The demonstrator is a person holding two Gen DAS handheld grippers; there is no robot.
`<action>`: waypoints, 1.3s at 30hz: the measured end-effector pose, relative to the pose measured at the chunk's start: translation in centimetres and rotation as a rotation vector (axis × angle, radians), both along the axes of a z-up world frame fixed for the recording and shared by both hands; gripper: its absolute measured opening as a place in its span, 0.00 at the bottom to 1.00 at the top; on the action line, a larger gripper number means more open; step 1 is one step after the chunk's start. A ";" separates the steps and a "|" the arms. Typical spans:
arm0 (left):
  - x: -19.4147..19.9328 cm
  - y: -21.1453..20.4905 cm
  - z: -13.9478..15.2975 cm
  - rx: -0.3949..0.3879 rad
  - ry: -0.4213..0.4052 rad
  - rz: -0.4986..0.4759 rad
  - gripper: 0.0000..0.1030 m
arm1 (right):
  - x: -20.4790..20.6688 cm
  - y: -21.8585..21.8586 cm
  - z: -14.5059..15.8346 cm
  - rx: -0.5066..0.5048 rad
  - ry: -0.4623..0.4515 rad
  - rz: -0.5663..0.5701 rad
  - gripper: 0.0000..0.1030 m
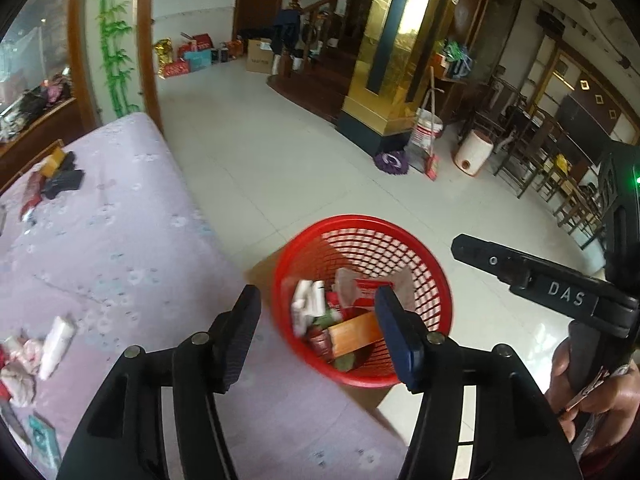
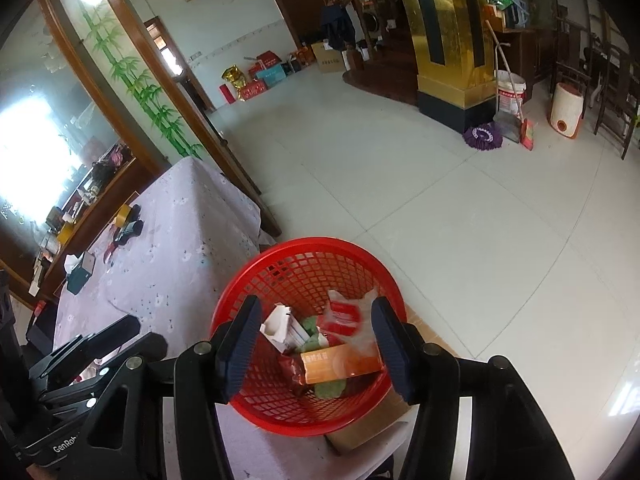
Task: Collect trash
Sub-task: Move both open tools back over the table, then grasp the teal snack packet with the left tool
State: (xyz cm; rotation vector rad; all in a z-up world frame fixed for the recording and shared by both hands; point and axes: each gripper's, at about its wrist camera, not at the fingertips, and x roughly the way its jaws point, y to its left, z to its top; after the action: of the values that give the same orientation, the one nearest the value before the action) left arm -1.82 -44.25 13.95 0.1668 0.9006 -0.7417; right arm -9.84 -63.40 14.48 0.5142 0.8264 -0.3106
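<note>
My left gripper point(image 1: 316, 320) hangs over the near edge of the table point(image 1: 120, 248), its fingers point(image 1: 240, 332) standing apart with nothing between them. Past the gap sits the red mesh basket point(image 1: 400, 236), on a brown cardboard box beside the table's corner. My right gripper point(image 2: 316, 344) looks down into the same basket point(image 2: 256, 280) from closer in, and its fingers point(image 2: 240, 344) are also spread with nothing gripped; the pads touch nothing.

The trash already lies in the basket: an orange carton point(image 2: 340, 364) flat near the middle, a red packet in crinkled clear film point(image 2: 348, 316) just behind it, a white opened box point(image 2: 280, 324) to its left, some green pieces point(image 2: 330, 390) underneath, and a dark red wrapper point(image 2: 290, 372) against the orange carton's left end. From the left camera the contents are blurred.

More litter is on the lilac flowered cloth of the table: a white tissue packet point(image 1: 56, 344), crumpled pink and white wrappers point(image 1: 16, 376) at the left edge, and a teal packet point(image 1: 42, 440) nearer to me. Farther back lie black objects point(image 1: 64, 180) and a brown one I cannot make out.

In the left view my right hand point(image 1: 588, 392) grips the handle of the other gripper, well to the right of the basket. Across the pale tiled floor stand a gold pillar point(image 2: 448, 40), a purple mop head point(image 2: 482, 136) and a white bucket point(image 2: 510, 96).
</note>
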 end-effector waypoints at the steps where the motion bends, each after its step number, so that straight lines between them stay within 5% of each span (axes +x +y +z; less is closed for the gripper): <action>1: -0.2 1.0 0.2 0.001 -0.008 0.014 0.58 | 0.1 0.6 0.1 0.003 -0.005 0.009 0.60; 18: -1.1 18.1 0.0 0.039 -0.015 0.258 0.63 | 3.4 16.9 0.4 0.026 -0.001 0.340 0.60; 31: 0.6 34.1 -5.3 0.133 0.062 0.551 0.64 | 5.2 26.1 -0.1 0.018 0.017 0.546 0.60; 39: 2.7 37.5 -9.7 0.145 0.205 0.522 0.64 | 5.6 27.4 -0.7 0.012 0.043 0.556 0.60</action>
State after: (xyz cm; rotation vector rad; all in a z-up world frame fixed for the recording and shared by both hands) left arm 0.86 -6.79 4.24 -0.0203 1.1341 -0.2091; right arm -4.19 -36.05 13.83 0.2724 0.9775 0.1958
